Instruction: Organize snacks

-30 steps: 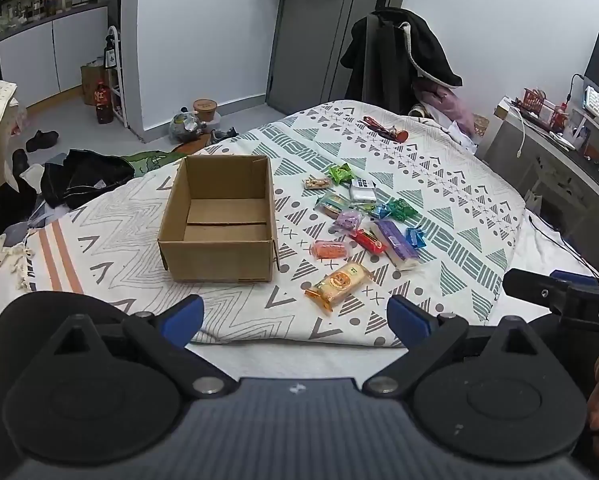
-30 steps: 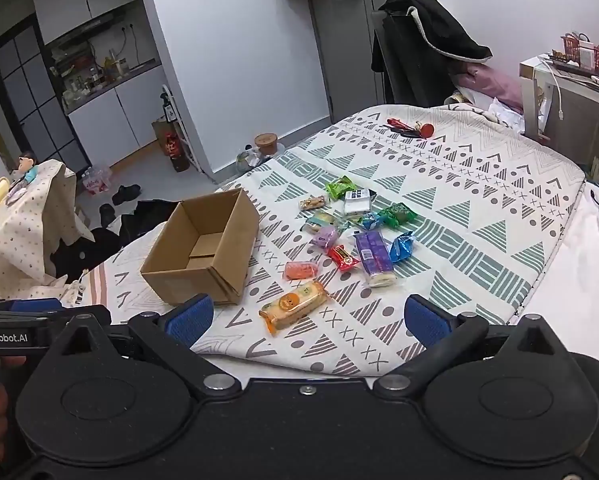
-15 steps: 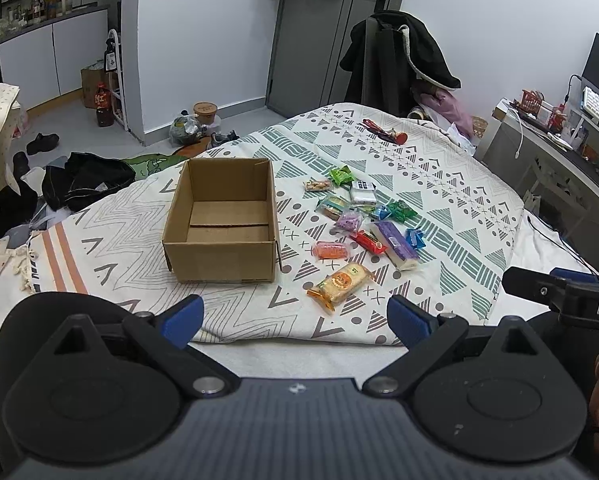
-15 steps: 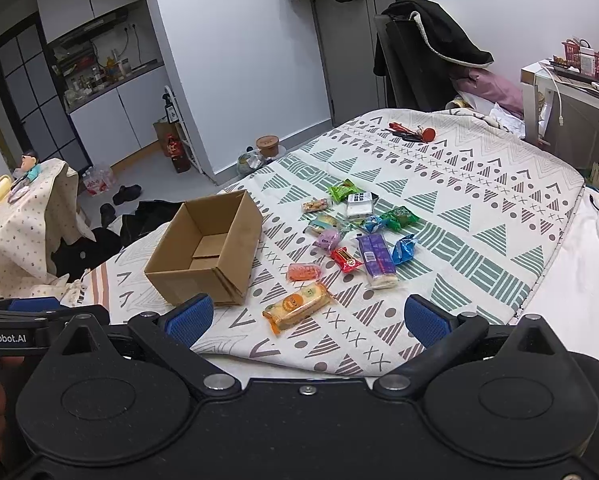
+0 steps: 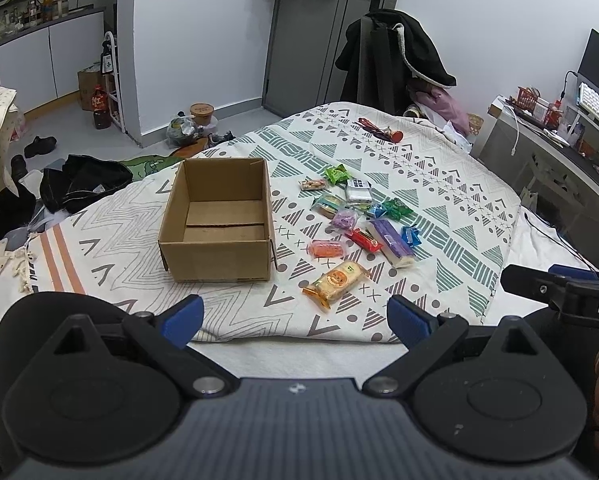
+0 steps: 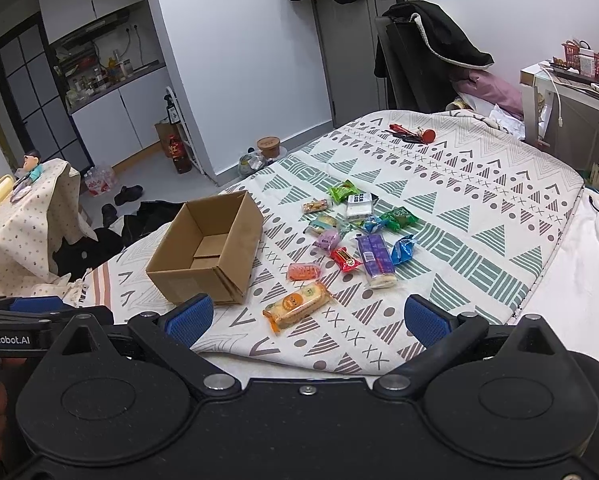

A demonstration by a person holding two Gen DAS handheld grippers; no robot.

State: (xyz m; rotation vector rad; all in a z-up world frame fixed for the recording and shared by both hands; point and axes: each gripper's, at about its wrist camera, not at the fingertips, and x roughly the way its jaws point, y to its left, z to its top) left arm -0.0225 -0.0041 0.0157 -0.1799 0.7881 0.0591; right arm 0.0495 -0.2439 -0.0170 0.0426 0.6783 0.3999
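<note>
An empty open cardboard box (image 5: 219,222) (image 6: 209,250) sits on the patterned bedspread (image 5: 451,208). Right of it lie several wrapped snacks: an orange biscuit pack (image 5: 335,282) (image 6: 297,305) nearest me, a small orange pack (image 5: 326,248), a red bar (image 5: 364,240), a purple pack (image 5: 390,237) (image 6: 375,256), green, blue and white ones farther back. My left gripper (image 5: 295,316) is open, held short of the bed's near edge. My right gripper (image 6: 307,315) is open too, nothing between its fingers, just before the biscuit pack.
A red-handled object (image 5: 379,130) lies at the far end of the bed. A chair draped with a dark coat (image 5: 395,60) stands behind it. A desk (image 5: 559,140) runs along the right. Clothes and shoes litter the floor (image 5: 79,176) on the left.
Both grippers have risen and drifted slightly forward toward the bed, so the box and snacks sit a little lower and nearer in view. Nothing on the bed has moved.
</note>
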